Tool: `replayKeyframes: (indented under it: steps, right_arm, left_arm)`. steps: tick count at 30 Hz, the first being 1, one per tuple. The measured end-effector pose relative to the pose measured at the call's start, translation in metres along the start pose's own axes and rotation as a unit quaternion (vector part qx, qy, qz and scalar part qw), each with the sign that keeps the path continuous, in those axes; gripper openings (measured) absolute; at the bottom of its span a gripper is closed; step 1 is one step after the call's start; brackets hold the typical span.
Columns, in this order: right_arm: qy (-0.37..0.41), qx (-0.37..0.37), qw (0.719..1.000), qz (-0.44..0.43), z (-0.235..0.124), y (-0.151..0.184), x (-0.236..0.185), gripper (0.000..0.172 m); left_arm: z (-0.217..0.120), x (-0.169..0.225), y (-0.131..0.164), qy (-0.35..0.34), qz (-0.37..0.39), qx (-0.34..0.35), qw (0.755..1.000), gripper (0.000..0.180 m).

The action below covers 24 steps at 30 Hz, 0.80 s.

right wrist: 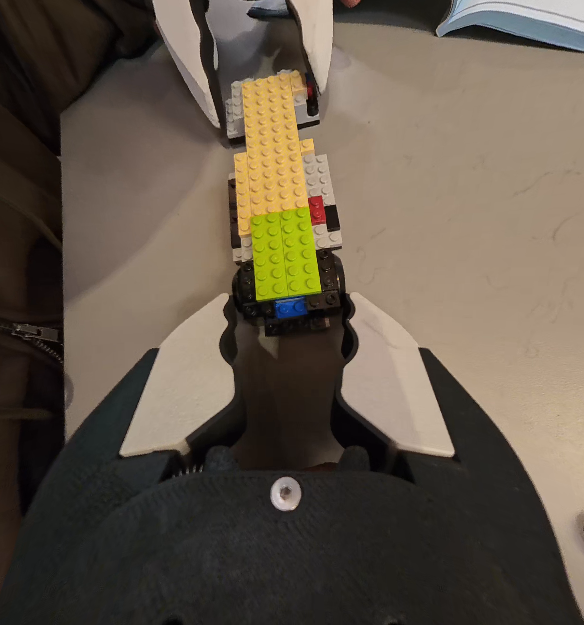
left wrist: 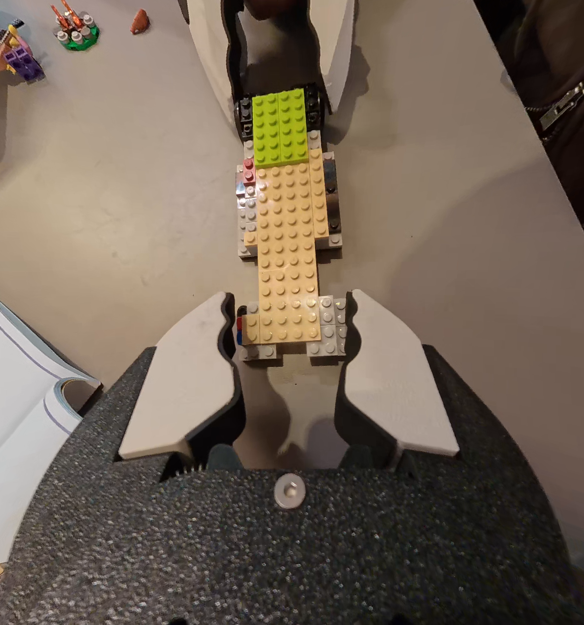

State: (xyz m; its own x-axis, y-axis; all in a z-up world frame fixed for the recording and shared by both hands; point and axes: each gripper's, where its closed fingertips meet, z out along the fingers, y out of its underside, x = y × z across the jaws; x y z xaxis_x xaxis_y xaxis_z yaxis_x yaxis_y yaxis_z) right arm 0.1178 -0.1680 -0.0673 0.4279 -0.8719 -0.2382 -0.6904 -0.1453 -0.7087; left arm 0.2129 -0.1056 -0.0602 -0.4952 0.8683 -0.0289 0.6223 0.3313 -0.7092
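Left gripper (left wrist: 292, 324) clamped the grey-and-tan end of a long brick-built model (left wrist: 285, 220), both pads pressed against its sides. Right gripper (right wrist: 289, 316) clamped the opposite black end, beside the lime-green plates (right wrist: 285, 253). Between the two grippers, the model lay lengthwise on the grey counter (left wrist: 114, 203). An open booklet (left wrist: 16, 389) lay near the left gripper; small brick assemblies (left wrist: 77, 32) stood well apart.
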Motion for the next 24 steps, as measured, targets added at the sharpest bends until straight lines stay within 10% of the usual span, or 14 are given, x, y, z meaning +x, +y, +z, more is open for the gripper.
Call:
replayKeyframes:
  steps: [24]
  right_arm:
    - [0.021, -0.021, 0.999, -0.043, 0.007, 0.002, -0.002, 0.061]
  left_arm:
    - [0.019, 0.005, -0.004, 0.002, 0.012, -0.035, 0.999, 0.036]
